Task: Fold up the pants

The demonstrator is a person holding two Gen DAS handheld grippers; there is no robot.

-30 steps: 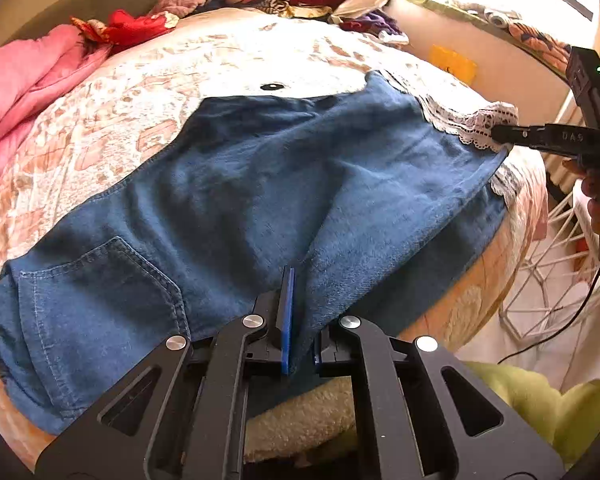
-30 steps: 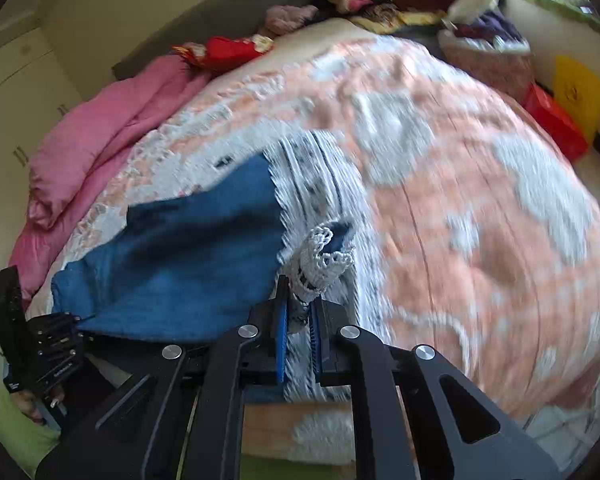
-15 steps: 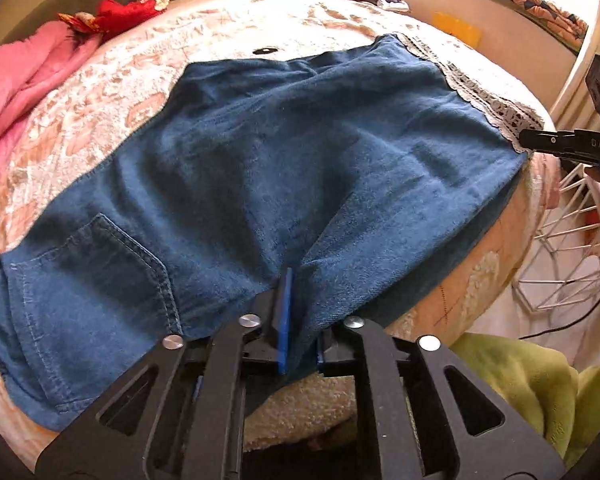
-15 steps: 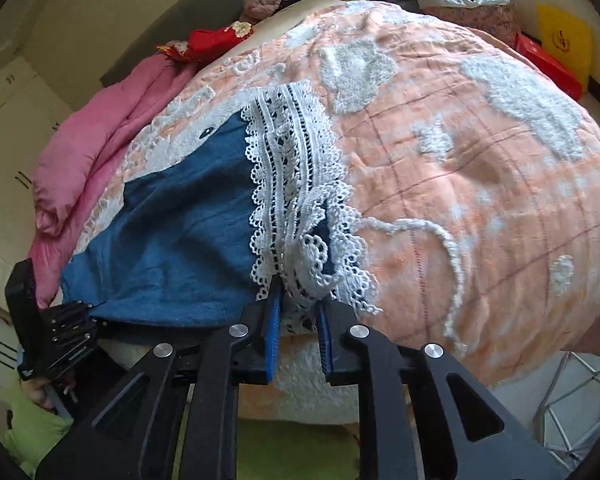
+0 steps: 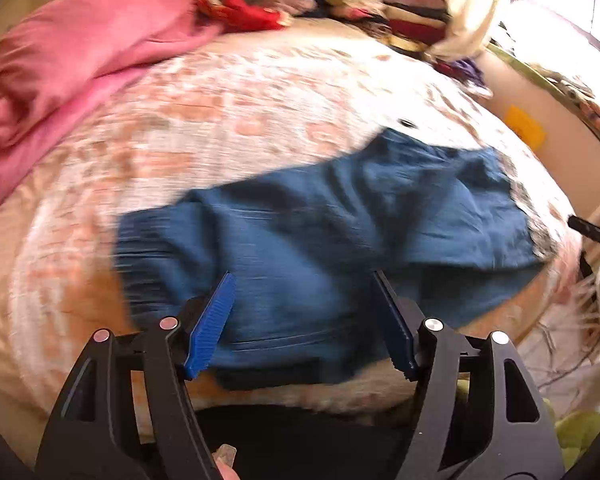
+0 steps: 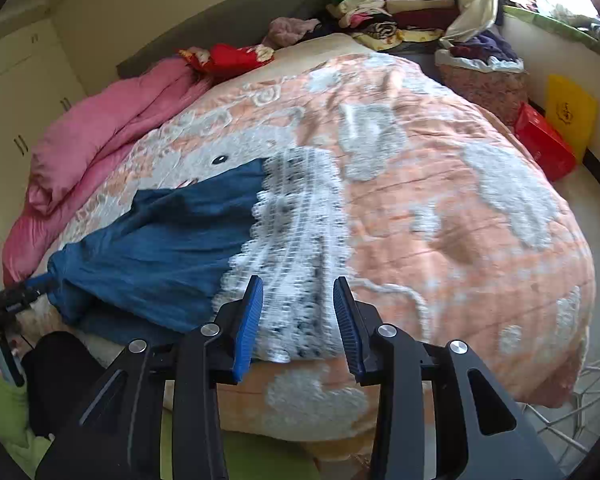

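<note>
Blue denim pants (image 5: 320, 240) lie flat near the front edge of the bed, their white lace hem (image 6: 296, 248) toward the right. The denim also shows in the right wrist view (image 6: 160, 248). My left gripper (image 5: 304, 284) is open and empty, just above the near edge of the denim. My right gripper (image 6: 298, 292) is open and empty, just above the lace hem. The left wrist view is blurred by motion. The right gripper's tip (image 5: 592, 232) shows at the far right edge of the left wrist view.
The bed has an orange and white bedspread (image 6: 440, 200). A pink quilt (image 6: 100, 140) lies along its far left side. Stacked clothes (image 6: 392, 8) stand at the back. A red box (image 6: 544, 144) and a yellow bag (image 6: 572, 112) stand by the right wall.
Both grippers have opened and let go of the pants, which now lie on the bed. Both grippers have pulled back a little; the left one is still moving.
</note>
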